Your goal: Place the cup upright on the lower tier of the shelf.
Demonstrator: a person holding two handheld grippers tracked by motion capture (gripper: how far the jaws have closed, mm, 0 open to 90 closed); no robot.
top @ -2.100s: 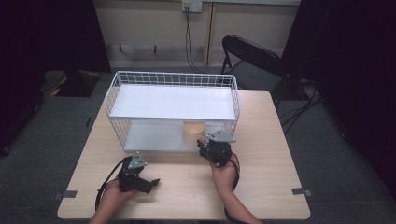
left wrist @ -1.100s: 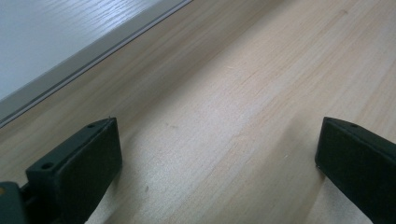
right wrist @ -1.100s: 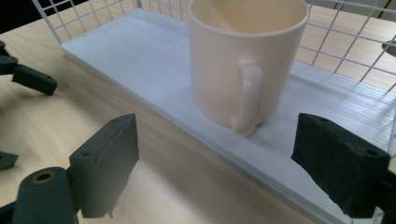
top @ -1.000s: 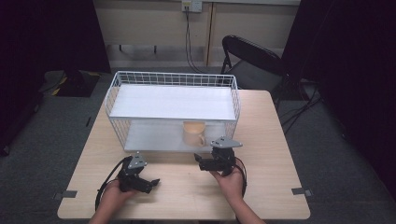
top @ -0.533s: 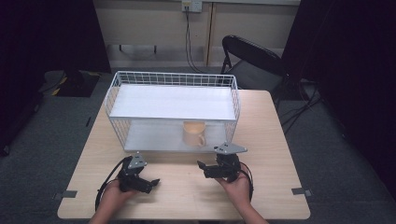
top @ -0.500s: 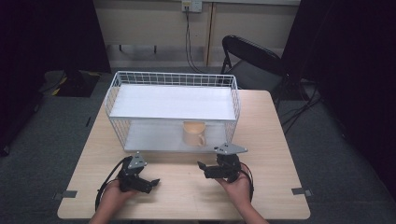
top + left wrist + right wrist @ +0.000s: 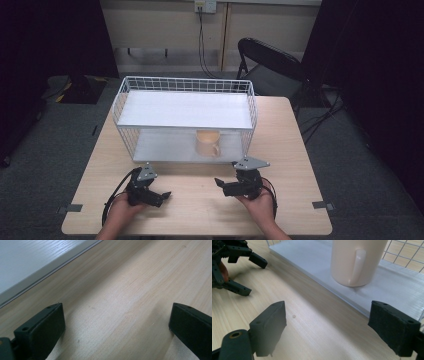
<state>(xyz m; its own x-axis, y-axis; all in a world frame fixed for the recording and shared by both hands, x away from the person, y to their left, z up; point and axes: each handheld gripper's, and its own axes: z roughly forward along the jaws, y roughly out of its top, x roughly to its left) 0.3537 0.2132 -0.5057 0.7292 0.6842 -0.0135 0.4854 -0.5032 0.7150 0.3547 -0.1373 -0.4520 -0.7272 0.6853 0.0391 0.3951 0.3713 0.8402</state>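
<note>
No writing, label, brand, number or sign can be read in any of the views. The mug (image 7: 207,143) in the wire rack (image 7: 186,117) has a plain, unmarked side, seen up close in the right gripper view (image 7: 356,261). The rack's white shelves are blank. The tabletop (image 7: 200,200) shows bare wood grain. The black tongs, left (image 7: 161,196) and right (image 7: 223,186), carry no legible marking; small holes show in their pads, but no lettering. The wall socket (image 7: 205,6) at the top of the high view is too small to show any print.
</note>
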